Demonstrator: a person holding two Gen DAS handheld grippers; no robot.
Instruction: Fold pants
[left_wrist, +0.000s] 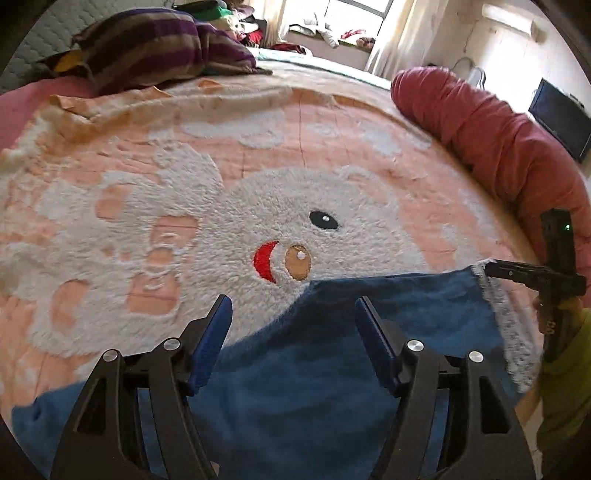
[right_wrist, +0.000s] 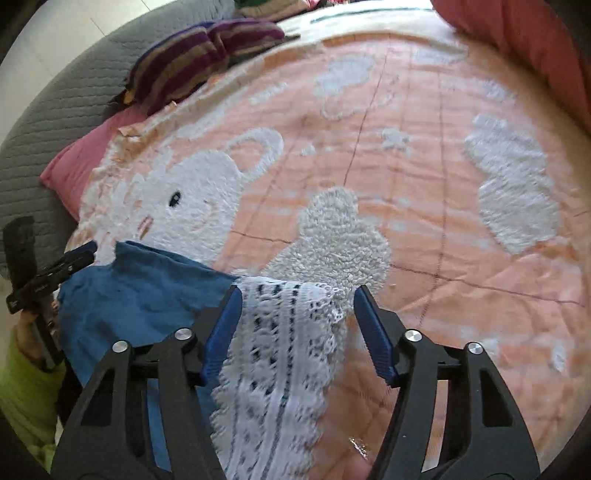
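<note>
Pants (left_wrist: 295, 369): blue cloth with a white lace trim (right_wrist: 280, 354) along one end; they lie spread at the near edge of the bed, on top of the blanket, and both wrist views are blurred there.

Left gripper (left_wrist: 293, 306): jaws wide apart, nothing between the blue pads (left_wrist: 212, 339); the blue cloth lies under and between the two fingers, its far edge running just past the fingertips; in the right wrist view this same tool (right_wrist: 79, 254) shows at the left, its tip at the far left corner of the pants, though I cannot tell whether it touches the cloth.

Right gripper (right_wrist: 297, 295): jaws wide apart; the lace trim lies between them and drapes against the left pad (right_wrist: 225, 332), while the right pad stands clear of it; in the left wrist view this tool (left_wrist: 495, 267) shows at the right, its tip at the lace corner of the pants.

Blanket (left_wrist: 332, 122): peach with fluffy white animal shapes; it covers the bed and carries the pants.

Striped cushion (left_wrist: 159, 40): purple and tan, at the far left corner of the bed.

Red bolster (left_wrist: 491, 136): rolled along the right edge of the bed, well apart from the pants.

Sleeve (right_wrist: 26, 387): yellow-green, behind the left tool.
</note>
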